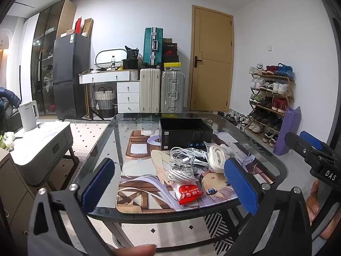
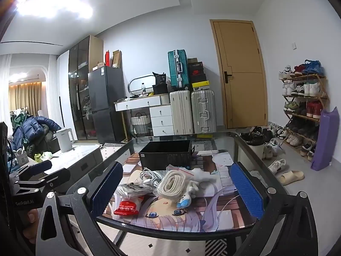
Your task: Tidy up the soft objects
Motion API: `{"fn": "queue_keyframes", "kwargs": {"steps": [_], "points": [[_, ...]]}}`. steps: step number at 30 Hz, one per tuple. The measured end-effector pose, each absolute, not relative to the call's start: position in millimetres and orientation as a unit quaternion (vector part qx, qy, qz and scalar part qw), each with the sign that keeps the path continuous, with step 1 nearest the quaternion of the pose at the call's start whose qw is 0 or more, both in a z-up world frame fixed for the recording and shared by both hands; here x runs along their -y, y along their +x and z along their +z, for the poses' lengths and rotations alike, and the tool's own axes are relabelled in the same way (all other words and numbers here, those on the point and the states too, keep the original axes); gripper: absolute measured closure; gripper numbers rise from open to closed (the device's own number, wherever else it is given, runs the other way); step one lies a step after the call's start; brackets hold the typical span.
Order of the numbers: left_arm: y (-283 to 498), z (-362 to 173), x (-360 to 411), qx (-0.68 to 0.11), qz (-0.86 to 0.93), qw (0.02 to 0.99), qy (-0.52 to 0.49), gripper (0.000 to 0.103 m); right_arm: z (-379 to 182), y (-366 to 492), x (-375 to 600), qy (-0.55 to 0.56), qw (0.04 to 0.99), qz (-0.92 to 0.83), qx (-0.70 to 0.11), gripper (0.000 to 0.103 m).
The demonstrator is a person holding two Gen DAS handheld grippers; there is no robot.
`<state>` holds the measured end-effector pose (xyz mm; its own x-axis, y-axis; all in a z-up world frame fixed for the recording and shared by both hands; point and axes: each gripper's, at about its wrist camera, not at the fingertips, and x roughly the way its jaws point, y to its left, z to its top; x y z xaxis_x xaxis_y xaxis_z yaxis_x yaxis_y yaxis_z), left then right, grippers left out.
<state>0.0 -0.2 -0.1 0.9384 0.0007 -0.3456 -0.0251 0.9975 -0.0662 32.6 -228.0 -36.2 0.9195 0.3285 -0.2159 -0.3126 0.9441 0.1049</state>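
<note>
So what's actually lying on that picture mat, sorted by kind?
Black box: 1
Bagged cord bundles: 3 — flat white coil, loose white cable, striped cord
Red packet: 1
Small plush toy: 1
Total: 6

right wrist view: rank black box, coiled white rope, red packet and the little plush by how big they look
1. black box
2. coiled white rope
3. red packet and little plush: look alike in size, so not ranked.
</note>
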Motion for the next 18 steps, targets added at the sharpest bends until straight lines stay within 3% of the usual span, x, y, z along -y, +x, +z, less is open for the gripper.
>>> {"fn": "queue_keyframes", "kwargs": {"steps": [18], "points": [[0.0,-0.3,0.1,-0.175,0.006,0.984,-0.035,0.0,-38.5,36.9,227.3,0.035,0.979,0.16,-0.119,0.0]]}}
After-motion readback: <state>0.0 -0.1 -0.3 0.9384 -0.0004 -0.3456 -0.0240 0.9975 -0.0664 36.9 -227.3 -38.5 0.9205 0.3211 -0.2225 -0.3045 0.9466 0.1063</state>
